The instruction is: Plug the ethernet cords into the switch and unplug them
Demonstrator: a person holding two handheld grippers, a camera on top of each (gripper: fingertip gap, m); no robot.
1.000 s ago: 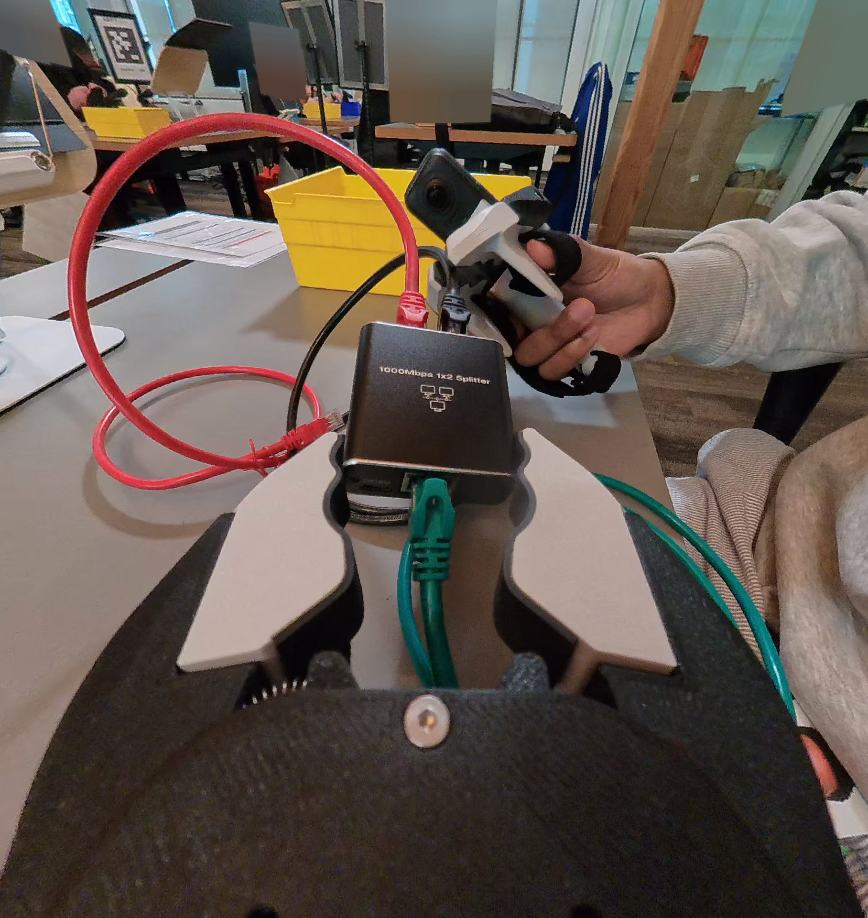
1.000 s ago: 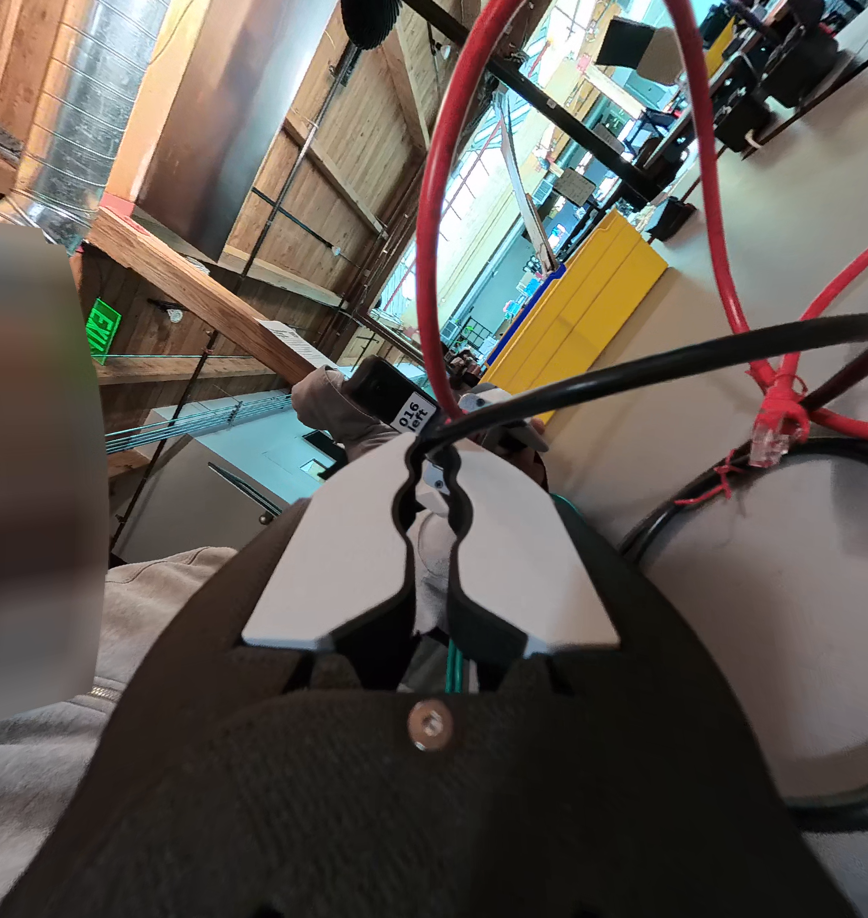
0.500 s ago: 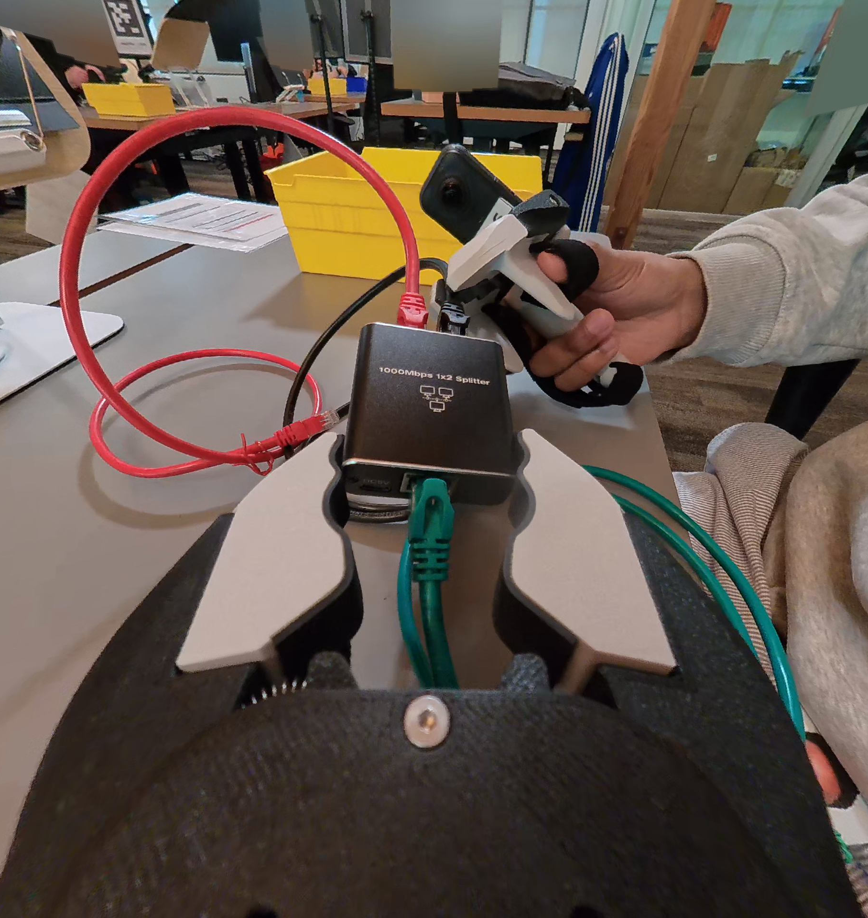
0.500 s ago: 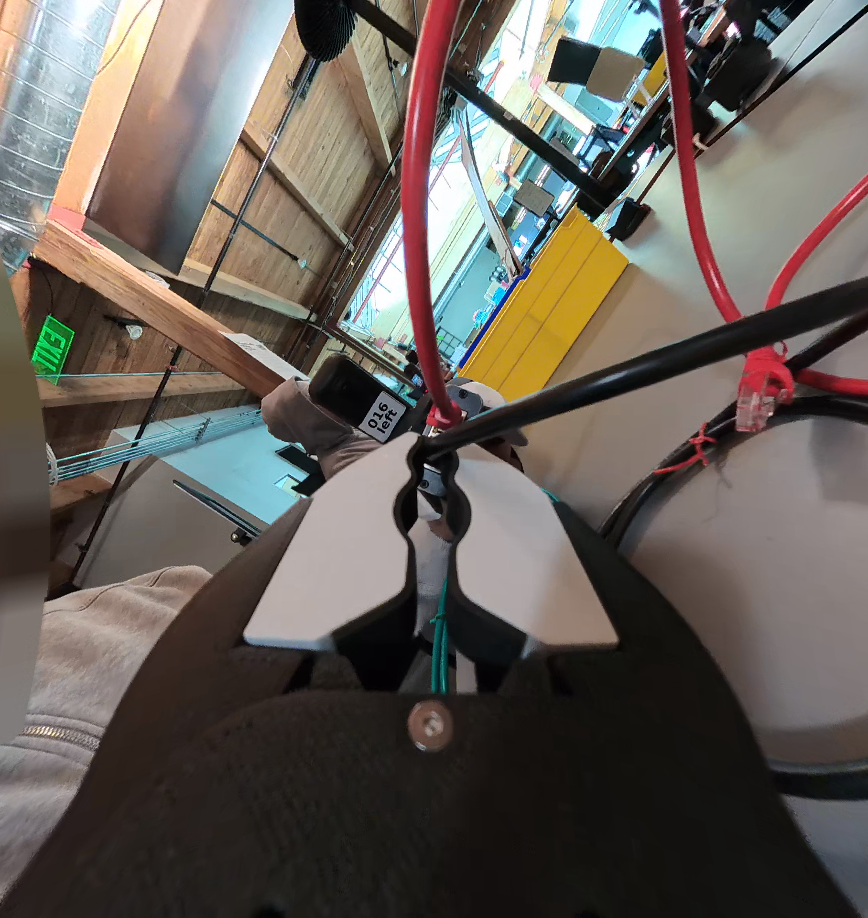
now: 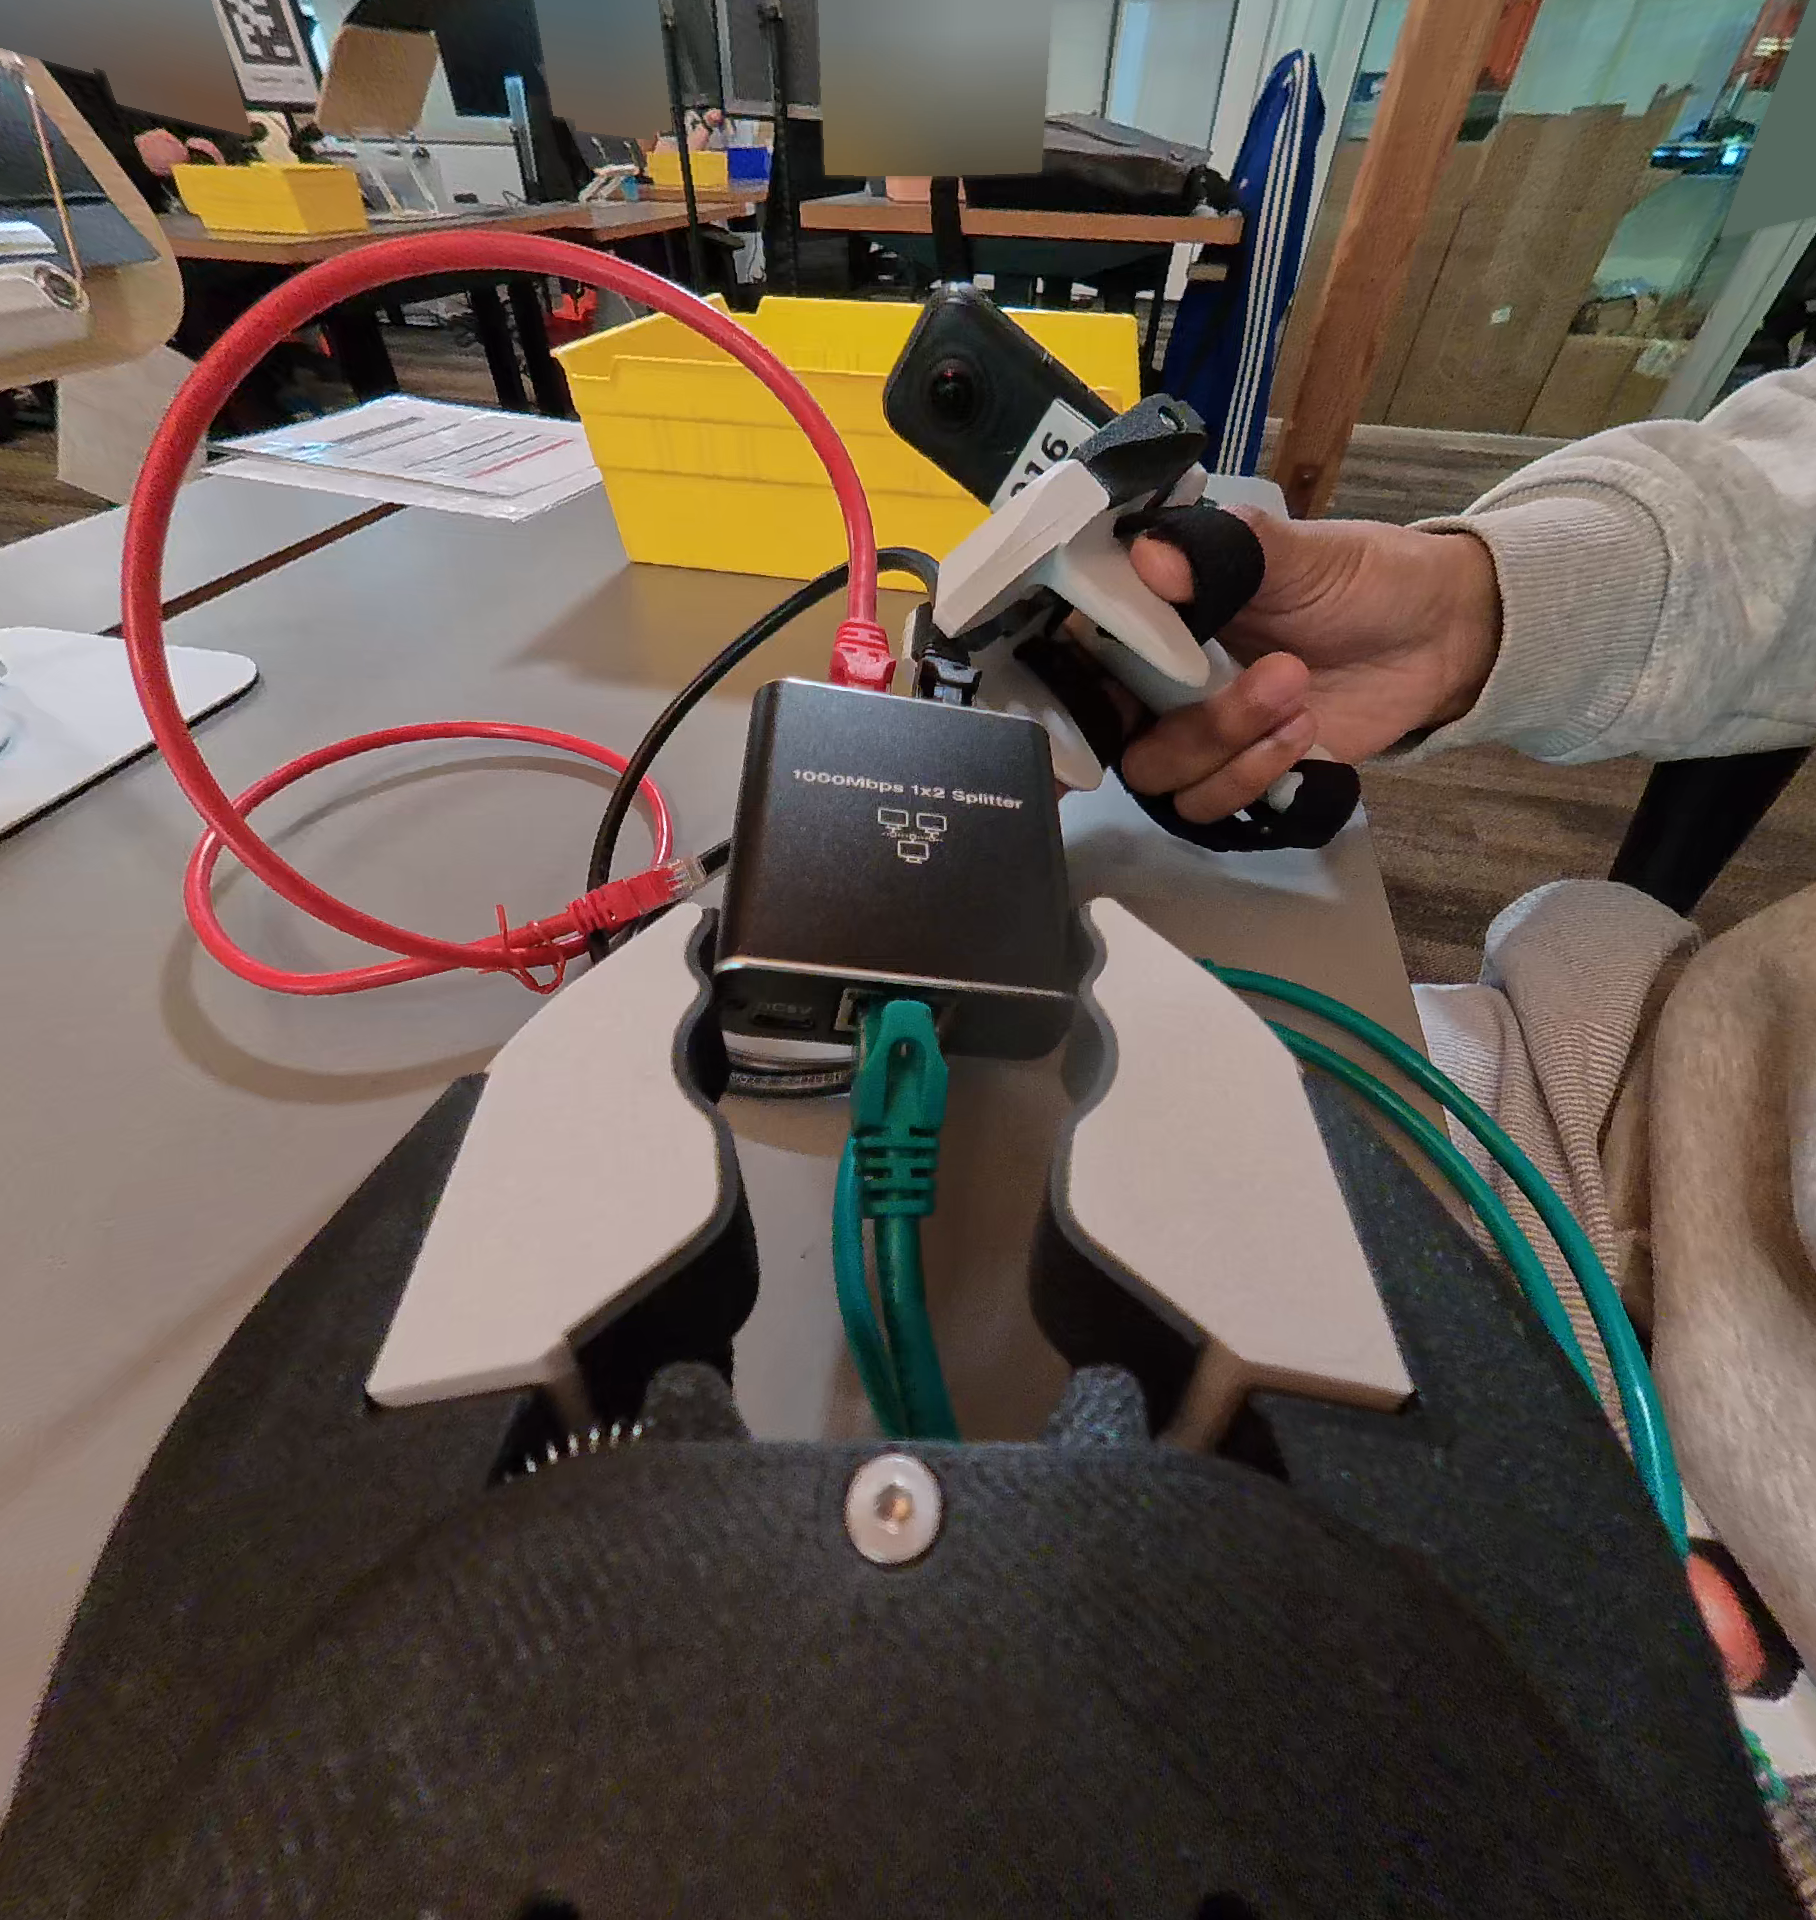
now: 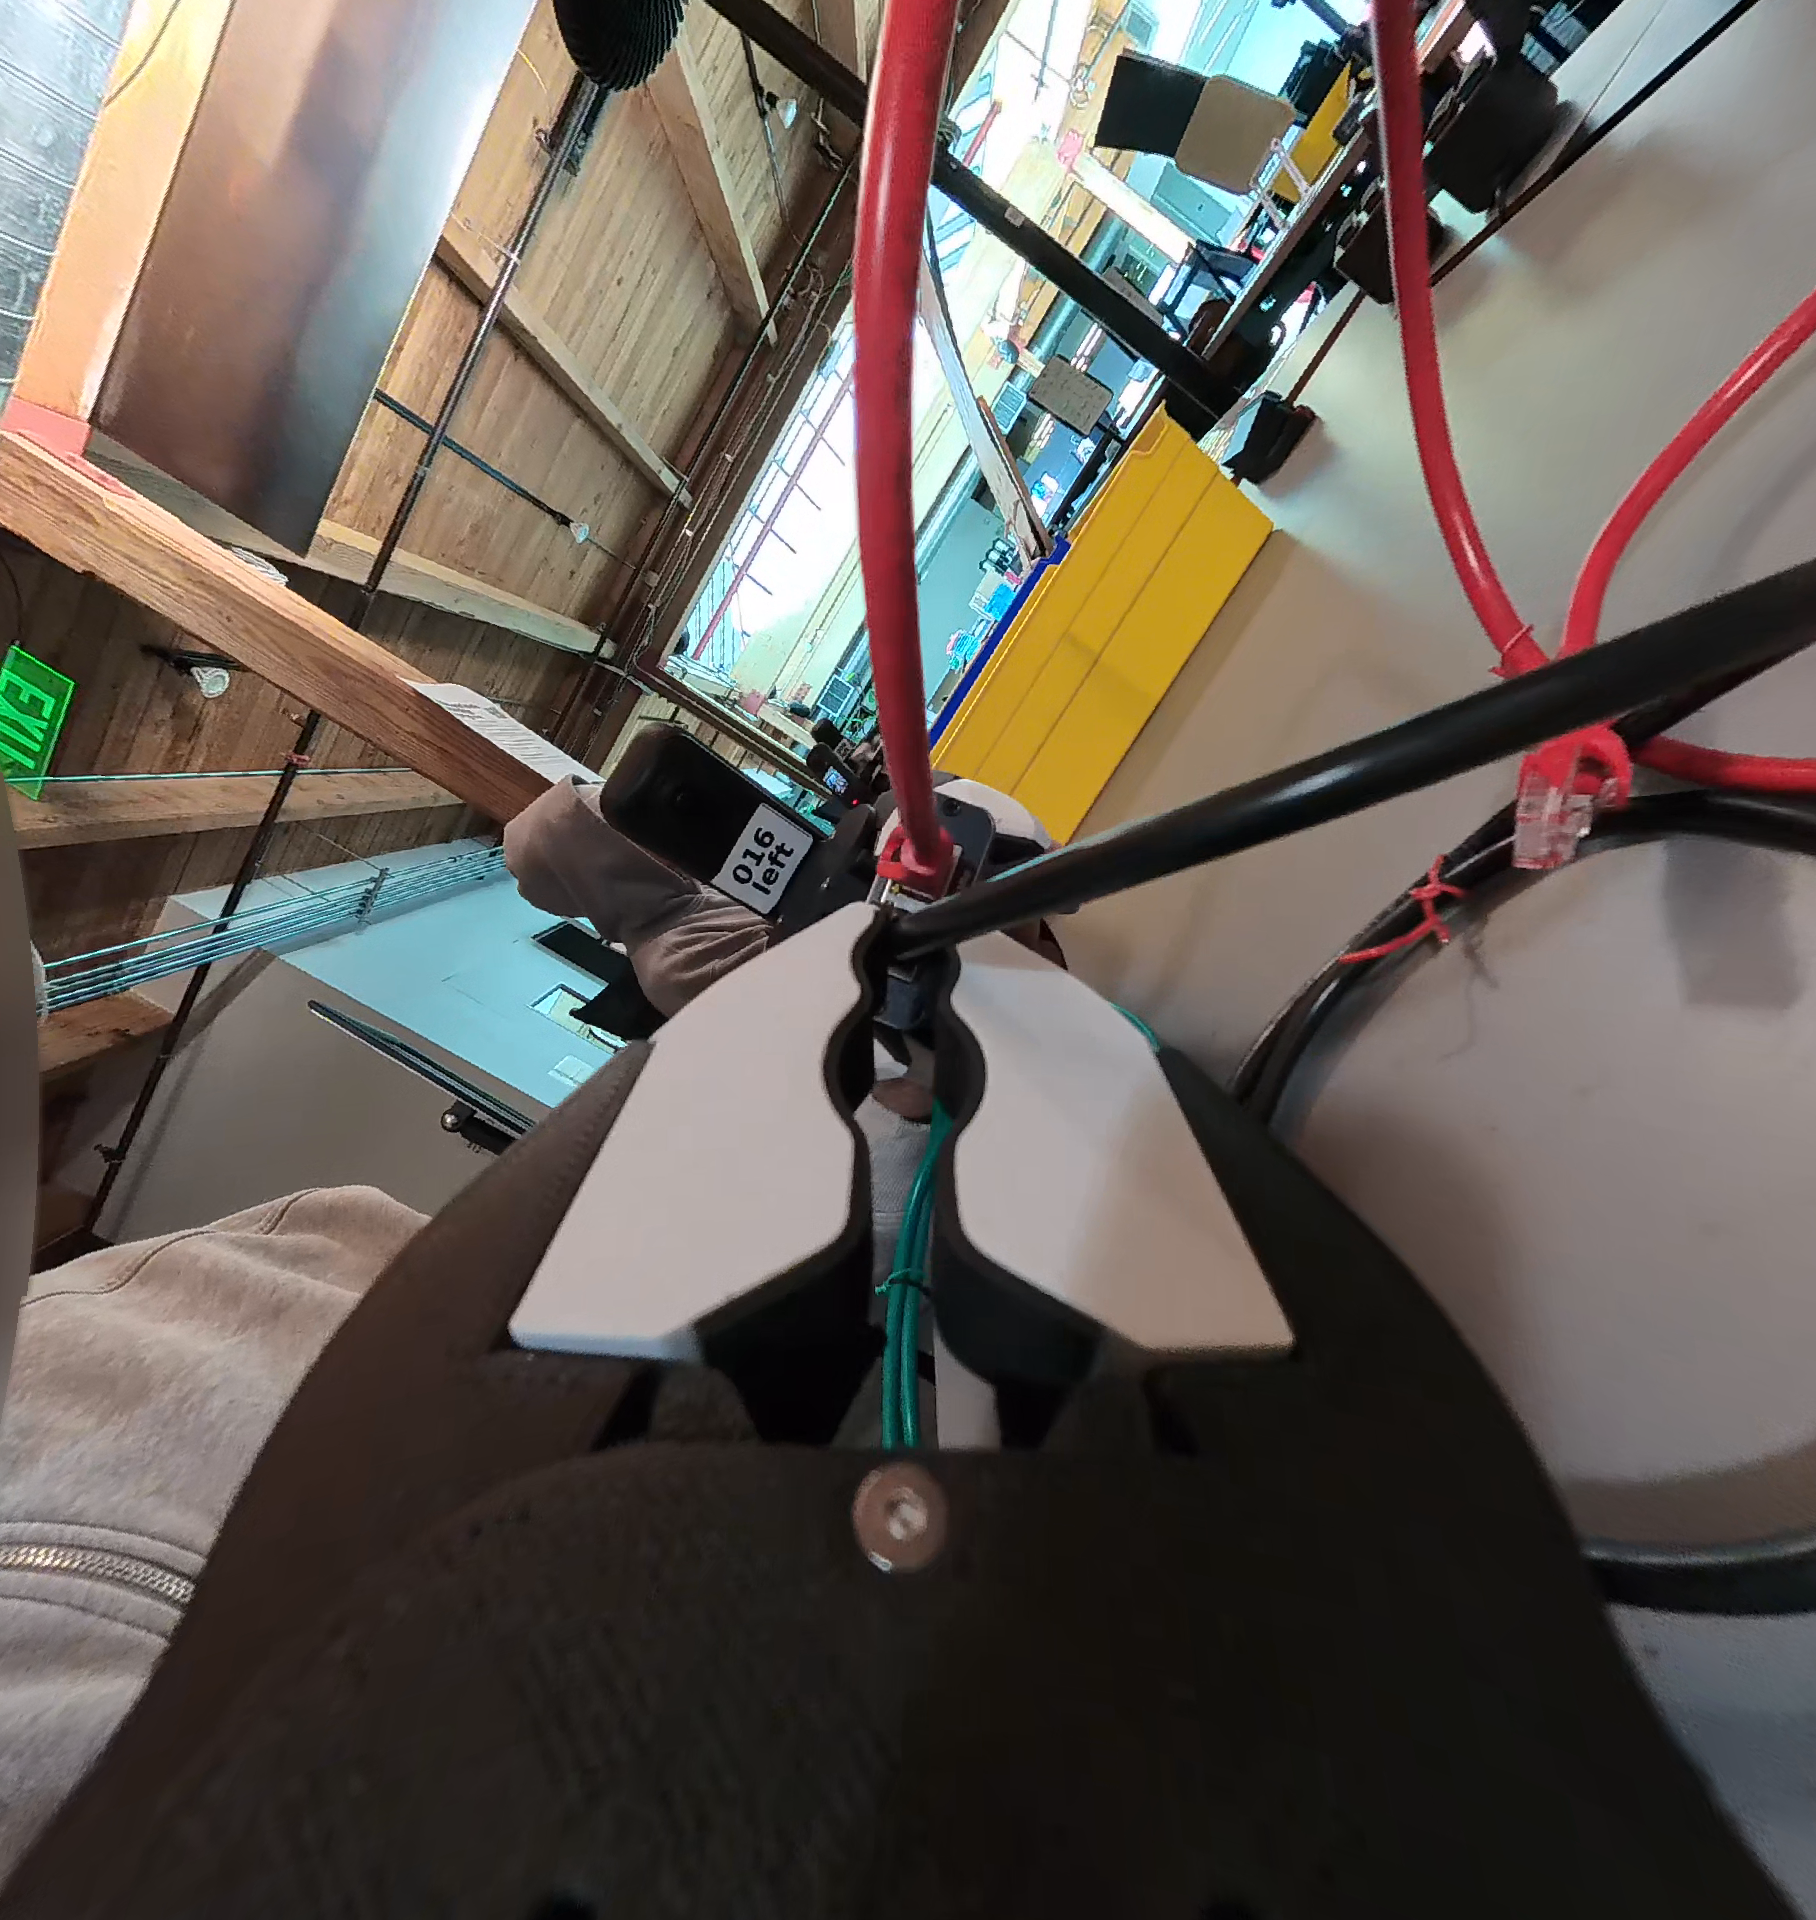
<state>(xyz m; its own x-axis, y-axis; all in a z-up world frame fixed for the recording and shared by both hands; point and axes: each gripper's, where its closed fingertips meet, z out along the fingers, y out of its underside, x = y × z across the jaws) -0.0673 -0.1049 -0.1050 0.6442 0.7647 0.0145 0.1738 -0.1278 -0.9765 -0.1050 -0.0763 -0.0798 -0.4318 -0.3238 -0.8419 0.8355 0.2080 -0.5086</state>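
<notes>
The black switch (image 5: 893, 862) lies on the grey table (image 5: 312, 1143). My left gripper (image 5: 893, 925) is shut on the switch's near end, one finger on each side. A green cord (image 5: 891, 1122) is plugged into the near port. A red cord (image 5: 260, 436) is plugged into the far side, and its other plug (image 5: 639, 894) lies loose. My right gripper (image 6: 904, 940) is shut on the black cord's plug (image 5: 948, 675) at the switch's far side, beside the red plug (image 6: 919, 852). The black cord (image 6: 1403, 707) runs off to the right. Whether the black plug is seated is hidden.
A yellow bin (image 5: 779, 457) stands behind the switch, with papers (image 5: 416, 457) to its left. A white stand base (image 5: 83, 707) sits at the far left. The table's right edge (image 5: 1392, 935) is close, with a person's lap beyond. A black cable loop (image 6: 1299, 1039) lies on the table.
My right gripper has tilted and shifted slightly at the switch's far side, still holding the black plug. The left gripper and the switch have stayed put.
</notes>
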